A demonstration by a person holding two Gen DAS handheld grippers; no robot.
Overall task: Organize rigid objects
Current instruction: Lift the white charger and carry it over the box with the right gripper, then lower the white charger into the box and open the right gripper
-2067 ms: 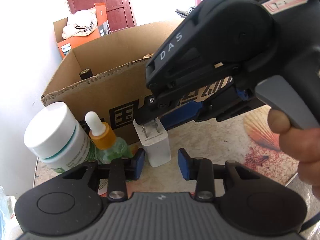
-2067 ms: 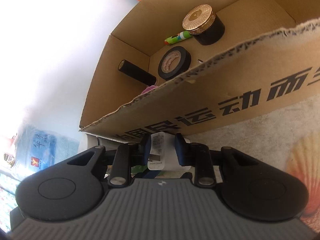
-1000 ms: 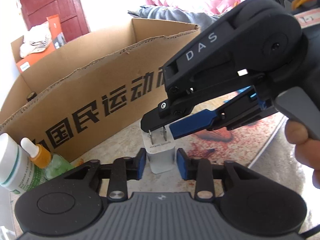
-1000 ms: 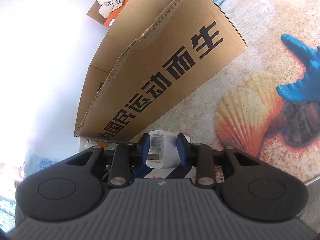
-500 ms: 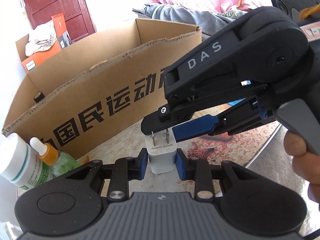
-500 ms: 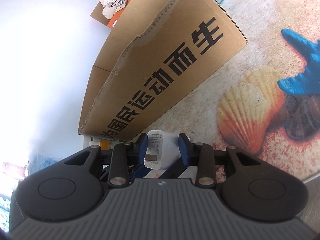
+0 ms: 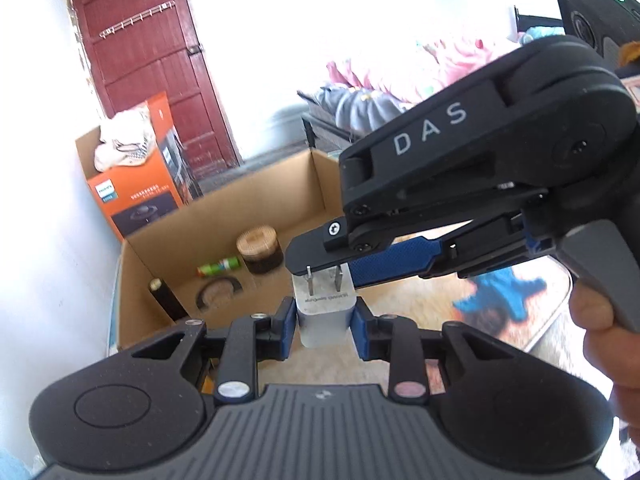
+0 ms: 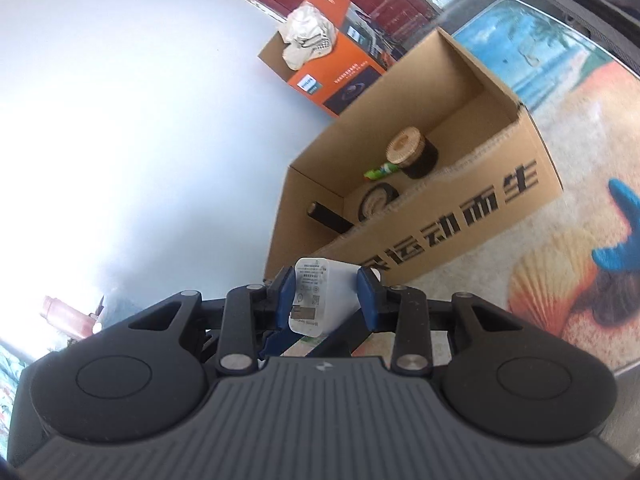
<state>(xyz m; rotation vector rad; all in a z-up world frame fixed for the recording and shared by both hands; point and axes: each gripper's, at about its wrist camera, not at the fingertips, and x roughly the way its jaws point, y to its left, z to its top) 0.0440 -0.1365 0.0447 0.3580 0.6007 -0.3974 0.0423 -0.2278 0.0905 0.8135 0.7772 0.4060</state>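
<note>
Charger (image 7: 325, 316) sits pinched by both tools, prongs up. Left hand-held gripper (image 7: 325, 330) clamps its body; right hand-held gripper (image 8: 326, 294) clamps it too, near the cardboard box (image 8: 472, 216).

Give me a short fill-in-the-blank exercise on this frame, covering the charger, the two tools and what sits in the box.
1. The white plastic wall charger is gripped by ____ tools at once, the left tool and the right tool.
2. The charger's two metal prongs point ____.
3. The open brown cardboard box holds a black jar with a ____ ribbed lid.
4. The black roll of tape lies ____ the box.

Missing words: both; up; gold; inside
</note>
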